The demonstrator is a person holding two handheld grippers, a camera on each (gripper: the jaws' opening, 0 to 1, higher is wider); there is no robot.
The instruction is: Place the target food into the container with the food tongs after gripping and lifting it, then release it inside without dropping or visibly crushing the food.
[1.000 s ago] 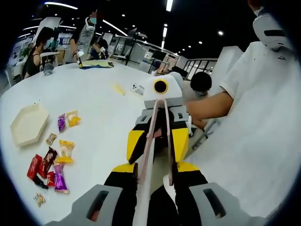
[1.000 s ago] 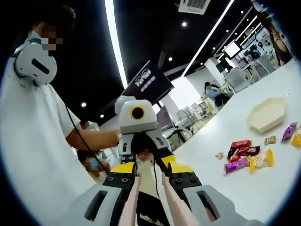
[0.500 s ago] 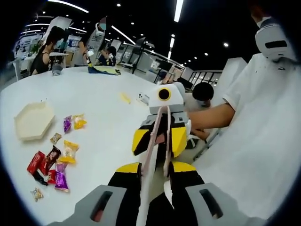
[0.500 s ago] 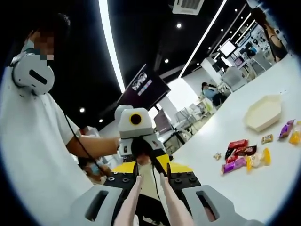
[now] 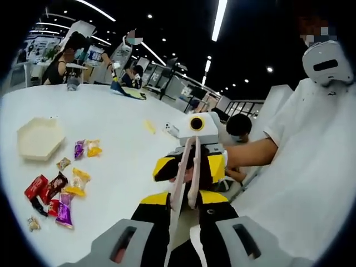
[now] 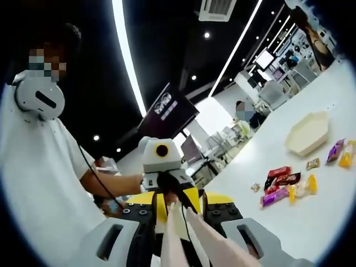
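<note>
My white table (image 5: 111,128) spreads wide in the left gripper view, and I see it again at three o'clock in the right gripper view. A cream six-sided tray (image 5: 36,138) lies flat on it at about nine o'clock in the left gripper view. Near the tray, toward seven o'clock, a loose scatter of wrapped snacks (image 5: 61,186) lies on the bare top: a purple and a yellow packet (image 5: 89,148) side by side, red and brown bars (image 5: 43,188) touching each other, more purple wrappers (image 5: 62,212) just below. Farther off, toward twelve o'clock, a small yellow piece (image 5: 149,127) and a small white object (image 5: 171,129) lie apart.
</note>
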